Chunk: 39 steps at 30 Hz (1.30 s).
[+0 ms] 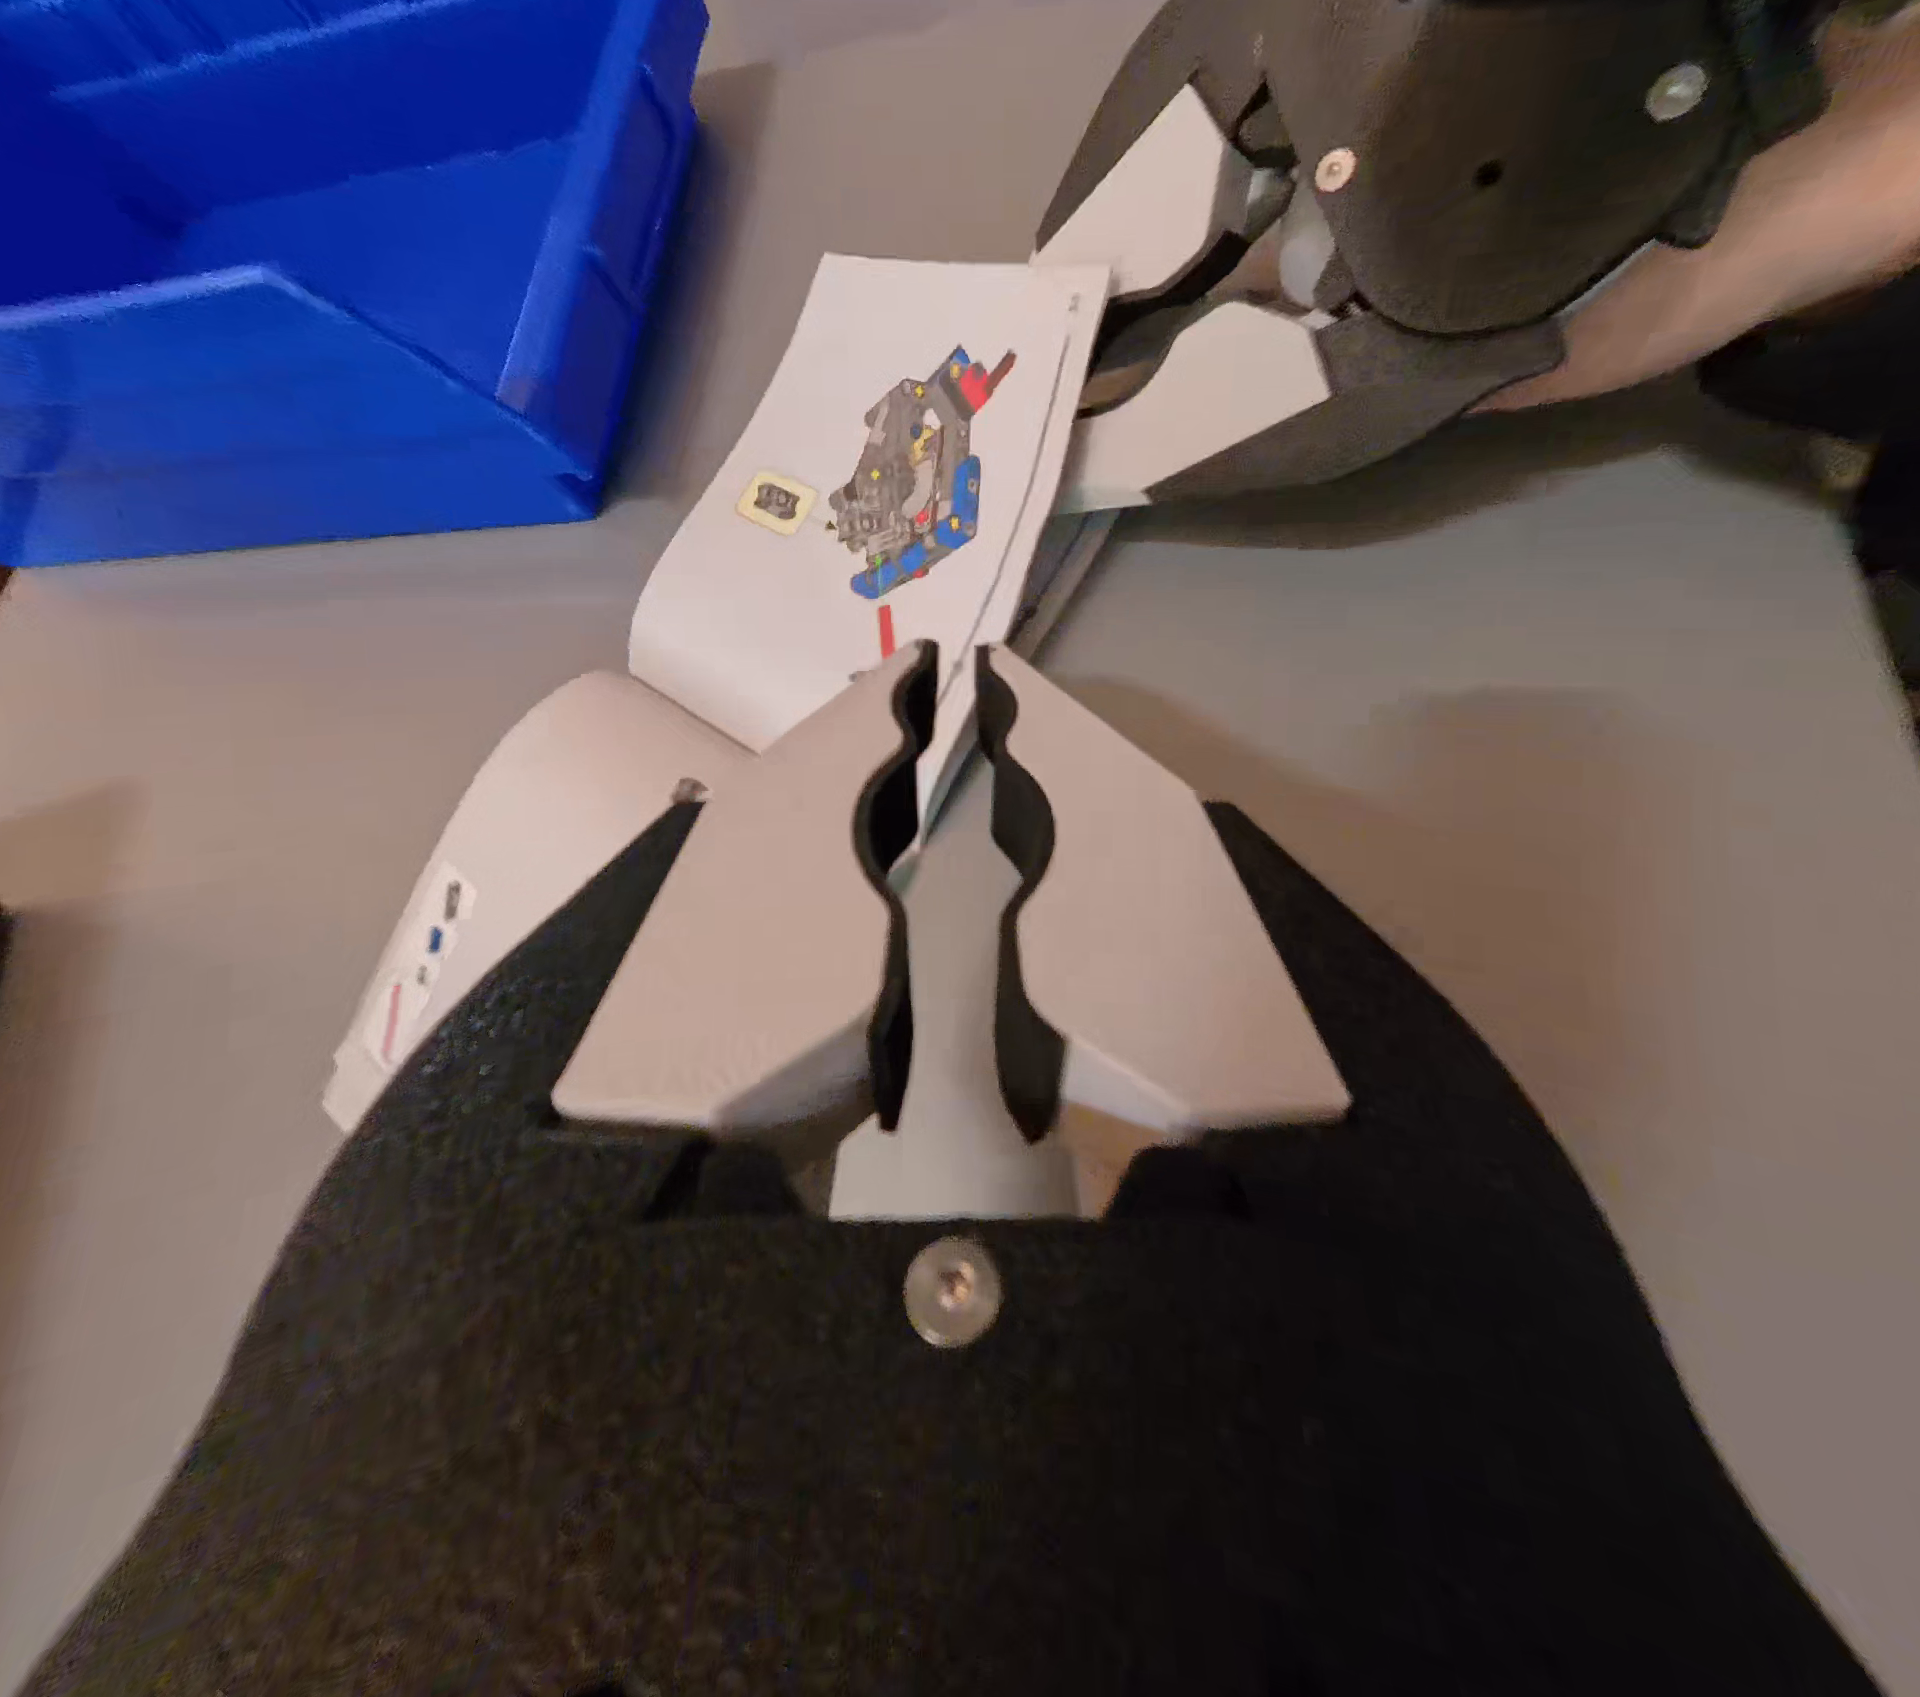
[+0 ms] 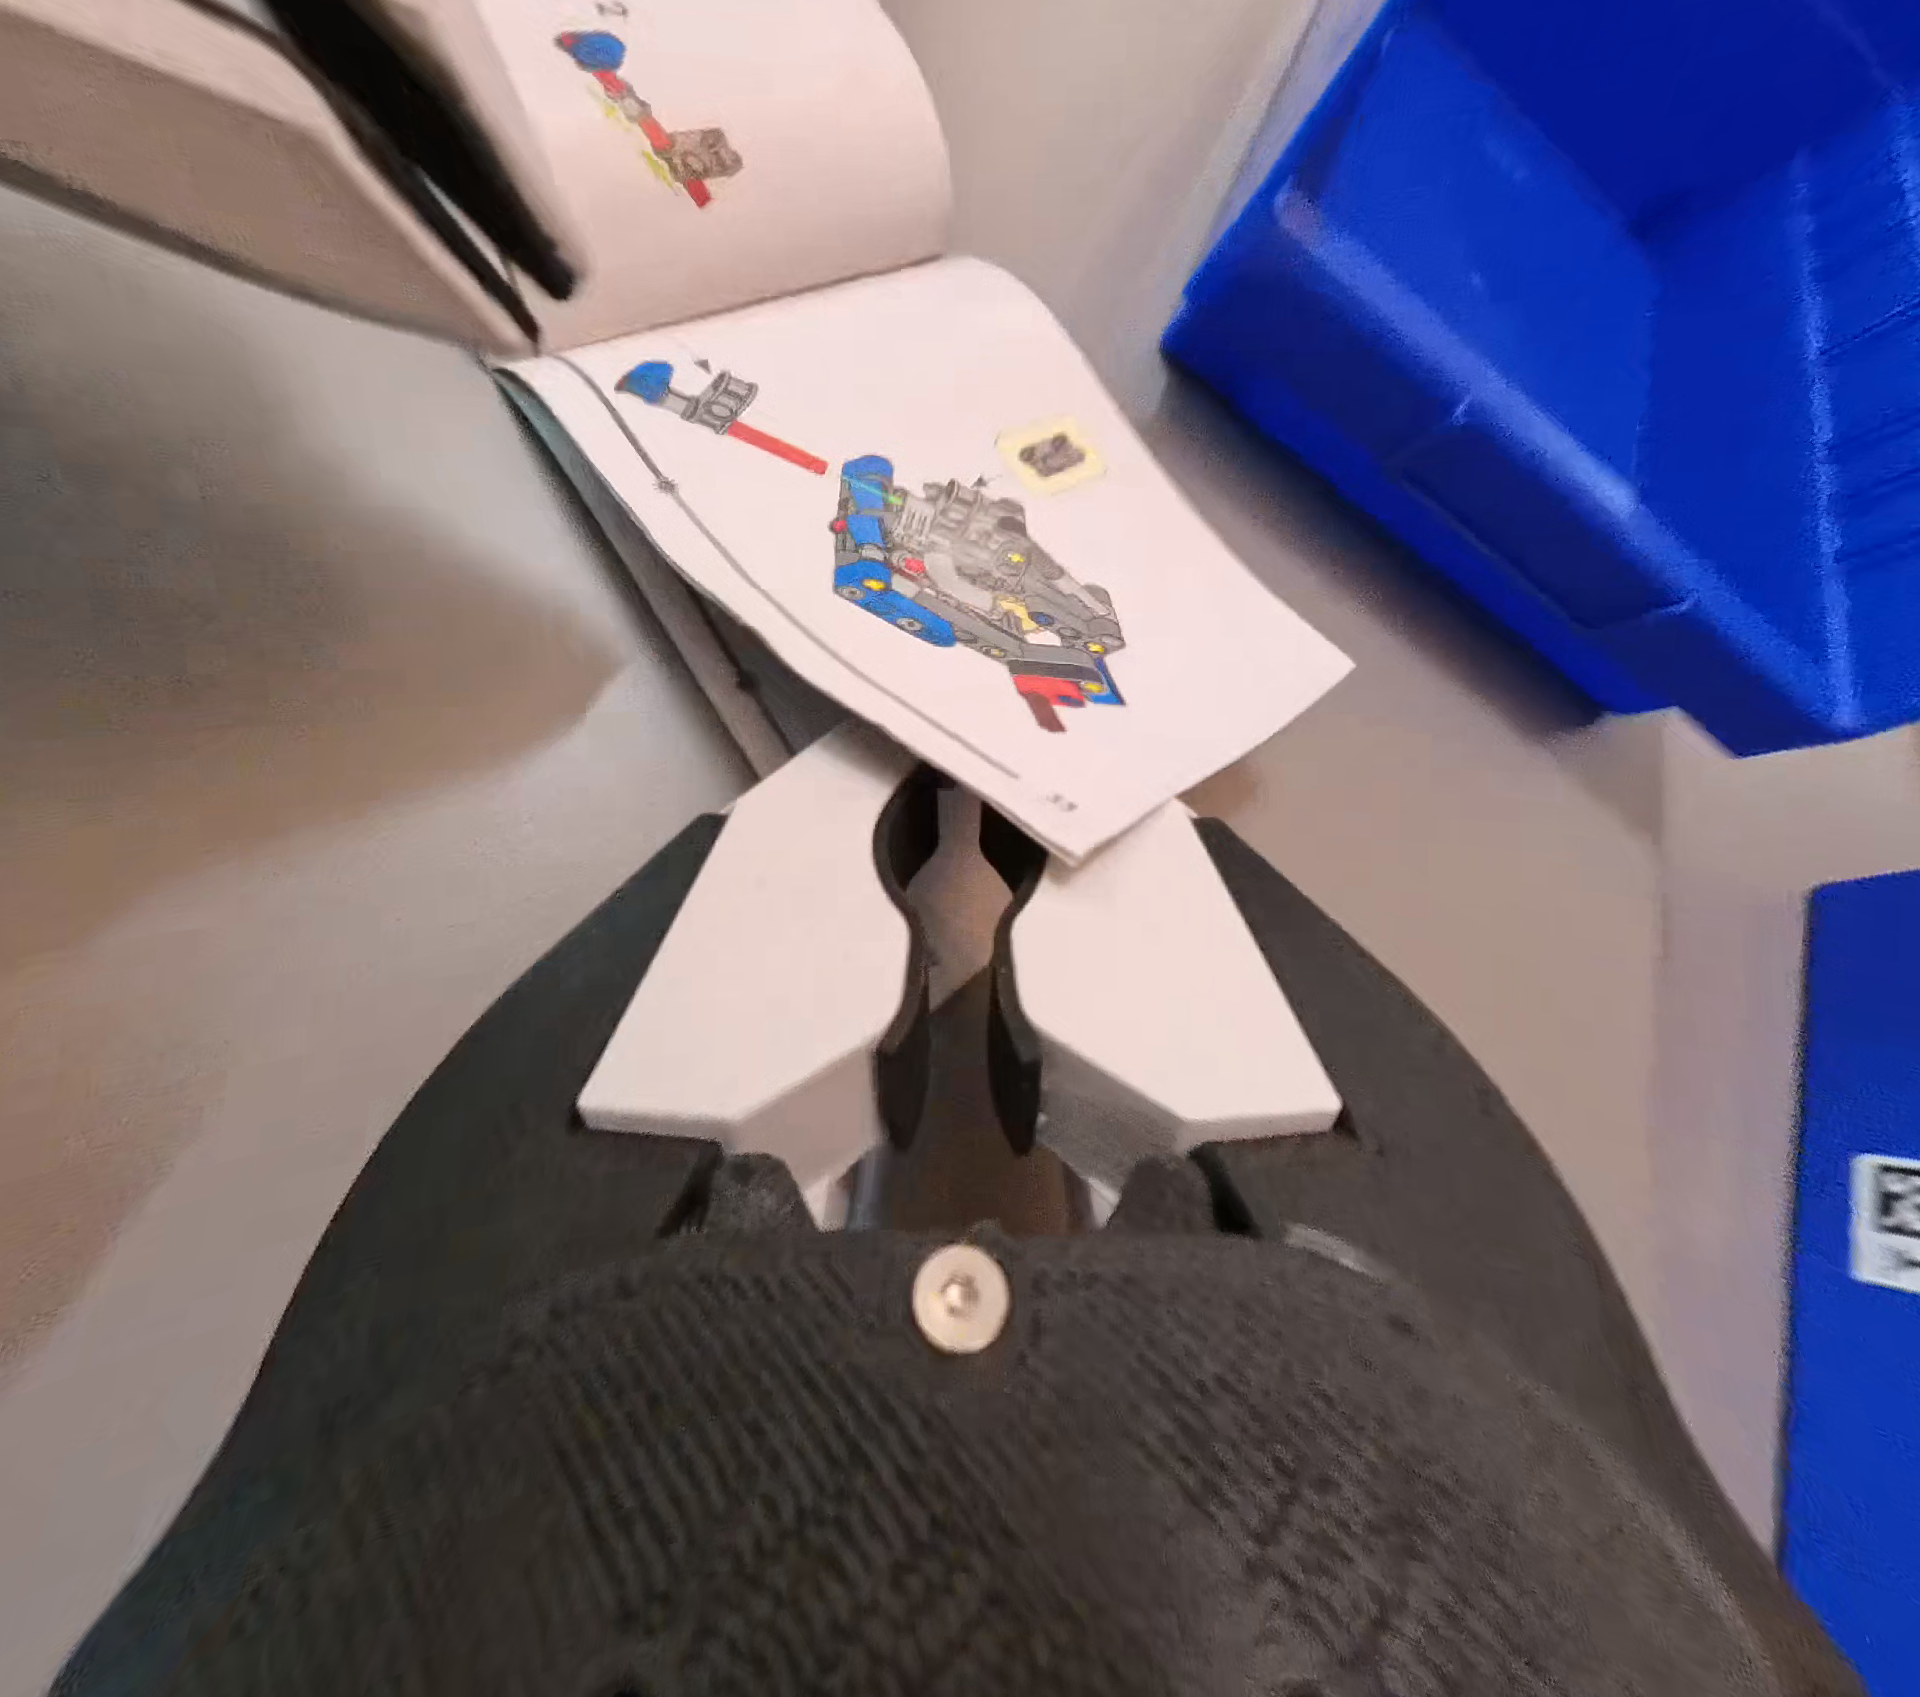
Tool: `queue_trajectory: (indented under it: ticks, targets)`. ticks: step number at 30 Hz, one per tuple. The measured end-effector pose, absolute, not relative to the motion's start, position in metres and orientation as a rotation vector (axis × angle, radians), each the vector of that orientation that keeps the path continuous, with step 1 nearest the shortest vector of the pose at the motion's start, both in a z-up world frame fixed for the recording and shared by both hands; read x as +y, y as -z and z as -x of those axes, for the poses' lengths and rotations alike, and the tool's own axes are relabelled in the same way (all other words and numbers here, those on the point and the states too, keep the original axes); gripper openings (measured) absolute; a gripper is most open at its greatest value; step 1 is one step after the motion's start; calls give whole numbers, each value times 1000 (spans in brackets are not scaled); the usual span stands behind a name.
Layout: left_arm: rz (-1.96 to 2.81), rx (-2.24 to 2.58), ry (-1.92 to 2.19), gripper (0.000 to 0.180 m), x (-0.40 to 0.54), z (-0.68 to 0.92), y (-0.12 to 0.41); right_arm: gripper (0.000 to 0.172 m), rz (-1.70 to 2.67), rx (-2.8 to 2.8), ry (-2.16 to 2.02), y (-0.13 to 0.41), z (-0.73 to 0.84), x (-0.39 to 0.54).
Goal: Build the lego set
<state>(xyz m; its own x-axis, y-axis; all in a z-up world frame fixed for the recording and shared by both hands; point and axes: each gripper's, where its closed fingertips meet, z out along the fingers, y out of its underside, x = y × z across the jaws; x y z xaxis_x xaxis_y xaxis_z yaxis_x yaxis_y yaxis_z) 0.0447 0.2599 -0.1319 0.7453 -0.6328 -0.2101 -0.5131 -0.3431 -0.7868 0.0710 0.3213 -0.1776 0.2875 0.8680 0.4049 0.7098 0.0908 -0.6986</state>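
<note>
Ahead of both jaws we see a grey desk [image 1: 1455, 764]; blue bins [image 1: 312, 193] stand beyond and left of the left gripper's [image 1: 956, 660] jaws, and right of the right gripper's [image 2: 961, 800] jaws; an open booklet [image 1: 831, 525] with coloured building diagrams lies between the two grippers; the left jaws are clamped on the near edge of its raised page; the right jaws stand close together under that page's far corner, though we cannot tell whether they pinch any sheet.
</note>
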Motion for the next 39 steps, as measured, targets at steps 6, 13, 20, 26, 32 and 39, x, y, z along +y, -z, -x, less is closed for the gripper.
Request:
queue_trajectory:
  ticks: [6,13,20,26,32,39]
  targets:
    - [1987,1147,131,22,278,-68,150,0,1602,-1529,-272,178,-75,314]
    - [1975,1158,119,0,280,-73,148,0,1620,-1519,-276,178,-77,316]
    - [1980,787,235,0,269,-42,108,2,1819,-1221,-500,158,-86,323]
    - [1975,502,181,0,269,1,87,23,1854,-677,-1029,105,-96,335]
    - [2071,418,142,0,266,16,106,27,1808,-1158,-871,126,-62,295]
    - [2136,296,140,0,269,41,118,27,1718,-1528,-493,178,-41,284]
